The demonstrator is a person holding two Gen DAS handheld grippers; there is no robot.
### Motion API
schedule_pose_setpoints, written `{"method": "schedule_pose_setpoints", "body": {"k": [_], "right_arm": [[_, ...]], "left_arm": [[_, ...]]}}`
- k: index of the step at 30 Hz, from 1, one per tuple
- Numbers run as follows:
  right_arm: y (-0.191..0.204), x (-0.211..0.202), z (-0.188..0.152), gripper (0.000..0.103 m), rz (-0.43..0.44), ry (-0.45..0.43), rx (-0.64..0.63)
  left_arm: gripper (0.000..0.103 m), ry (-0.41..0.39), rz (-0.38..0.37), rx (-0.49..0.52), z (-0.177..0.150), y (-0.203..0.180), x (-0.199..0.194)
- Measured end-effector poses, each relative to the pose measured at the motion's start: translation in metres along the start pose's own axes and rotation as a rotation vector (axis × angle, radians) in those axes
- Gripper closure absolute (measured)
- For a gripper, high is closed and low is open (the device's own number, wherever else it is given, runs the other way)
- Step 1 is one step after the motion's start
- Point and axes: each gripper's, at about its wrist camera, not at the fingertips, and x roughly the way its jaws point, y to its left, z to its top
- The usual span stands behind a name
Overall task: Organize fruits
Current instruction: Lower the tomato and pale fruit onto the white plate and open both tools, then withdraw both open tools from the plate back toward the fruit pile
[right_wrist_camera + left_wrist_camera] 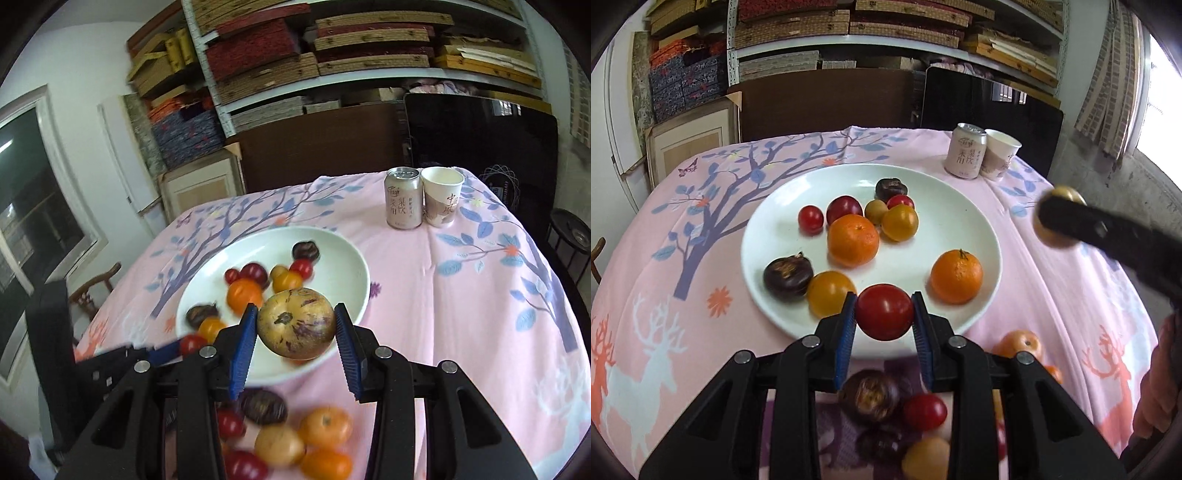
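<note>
At the far left, the left gripper [884, 314] has its blue pads closed on a red tomato [884, 312], which hangs over the near rim of the white plate [960, 206], just beside a yellow tomato [830, 293] and a dark chestnut-like fruit [788, 277] already lying in the dish. This gripper looks the nearer of the two to a free landing spot: the bare patch of plate lies straight ahead of its jaws, between the yellow tomato and the mandarin [956, 276] to its right. Further right, the right gripper [296, 325] grips a tan fruit with purple streaks [296, 323] across its width, stem end turned toward the camera, so its long axis seems to run roughly from pad to pad, though the fisheye makes that uncertain. It sits over the plate's near-right edge, and the open part of the dish lies ahead and slightly right of those jaws. Loose fruit [325, 426] remains on the pink tablecloth [461, 295] below both grippers, so the sorting appears only partly done.
</note>
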Motion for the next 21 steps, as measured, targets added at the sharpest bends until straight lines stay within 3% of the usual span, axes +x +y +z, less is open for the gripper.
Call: {"method": "schedule_pose_setpoints", "body": {"k": [6,14,17,21], "right_arm": [[-0.013,0.05,0.017,0.061,-0.013,0.024,0.034],[-0.023,0.069,0.011,0.058,-0.024,0.071,0.067],[-0.021,0.067,0.011,0.048,-0.033,0.057,0.063],[-0.018,0.06,0.014,0.046,-0.035,0.034,0.048]], "left_arm": [[0.074,0.021,0.007,-0.003,0.009,-0.004,0.032],[0.073,0.048,0.042,0.052,0.006,-0.016,0.052],[0.058,0.022,0.039,0.032,0.008,-0.013,0.046],[0.051,-0.007,0.059,0.059,0.008,-0.018,0.039]]}}
